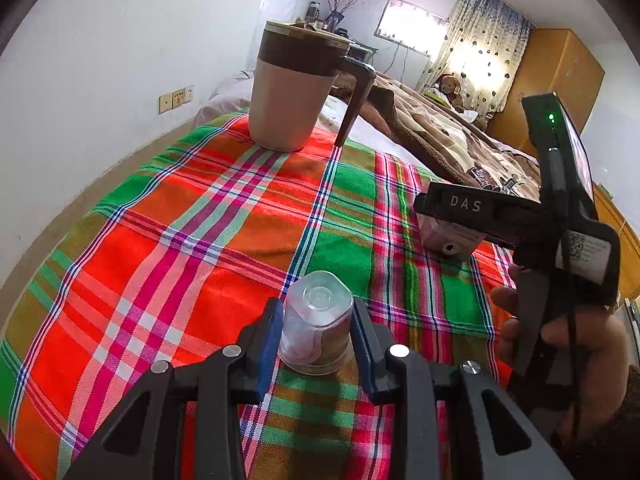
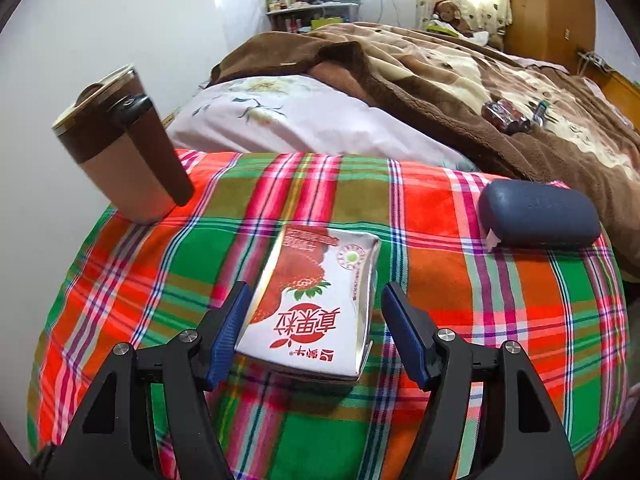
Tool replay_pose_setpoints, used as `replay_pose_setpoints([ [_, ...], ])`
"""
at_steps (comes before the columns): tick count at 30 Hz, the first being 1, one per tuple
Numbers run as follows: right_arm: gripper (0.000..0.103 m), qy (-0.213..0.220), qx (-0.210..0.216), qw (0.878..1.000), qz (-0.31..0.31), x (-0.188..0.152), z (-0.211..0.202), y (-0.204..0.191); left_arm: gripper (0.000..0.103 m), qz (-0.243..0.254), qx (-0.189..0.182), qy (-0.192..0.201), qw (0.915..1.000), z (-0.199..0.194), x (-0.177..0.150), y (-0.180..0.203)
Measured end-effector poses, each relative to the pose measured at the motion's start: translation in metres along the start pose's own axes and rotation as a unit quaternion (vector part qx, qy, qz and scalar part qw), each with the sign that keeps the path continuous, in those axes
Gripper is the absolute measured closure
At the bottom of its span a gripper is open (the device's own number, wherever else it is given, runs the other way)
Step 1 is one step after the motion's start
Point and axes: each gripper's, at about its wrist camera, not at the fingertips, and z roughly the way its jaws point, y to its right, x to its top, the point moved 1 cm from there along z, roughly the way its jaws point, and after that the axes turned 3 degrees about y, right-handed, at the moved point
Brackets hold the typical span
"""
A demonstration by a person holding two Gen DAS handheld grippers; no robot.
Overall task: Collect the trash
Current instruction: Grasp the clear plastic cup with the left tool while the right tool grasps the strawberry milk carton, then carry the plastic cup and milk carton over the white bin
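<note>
My left gripper is shut on a small clear plastic bottle; its base points away from me, just above the plaid cloth. My right gripper is open, its fingers on both sides of a strawberry milk carton that lies flat on the cloth. The left pad looks to be touching the carton; the right pad stands apart from it. In the left wrist view the right gripper hangs over the same carton at the right.
A beige and brown lidded mug stands at the table's far edge; it also shows in the right wrist view. A dark blue case lies on the right of the cloth. A bed with a brown blanket lies beyond.
</note>
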Motion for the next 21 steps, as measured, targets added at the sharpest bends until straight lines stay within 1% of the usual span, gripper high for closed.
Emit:
replay_pose_setpoints([
  [3,0.034,0.001,-0.007,1.000,0.006,-0.001,0.001,0.004,0.069,0.000,0.000,0.000,1.0000,0.000,0.000,0.000],
  [6,0.035,-0.003,0.003,1.000,0.026,-0.004,0.002,0.010,0.069,0.001,0.001,0.000,1.0000,0.000,0.000,0.000],
  [7,0.038,-0.004,0.004,1.000,0.028,-0.005,0.002,0.012,0.069,0.002,0.001,0.000,1.0000,0.001,0.000,0.000],
  [8,0.042,-0.003,0.003,1.000,0.027,-0.005,0.001,0.012,0.069,0.002,0.002,0.000,1.0000,0.001,0.000,0.000],
  [11,0.042,0.007,-0.007,1.000,0.015,-0.008,-0.003,0.012,0.069,0.004,0.003,0.000,1.0000,0.000,0.000,0.000],
  [18,0.043,0.014,0.007,1.000,0.015,-0.013,-0.010,0.018,0.069,0.009,0.005,0.001,0.9999,0.001,0.001,0.001],
  [21,0.043,0.019,0.020,1.000,0.012,-0.016,-0.017,0.019,0.069,0.015,0.008,0.010,0.9998,-0.003,0.002,0.005],
])
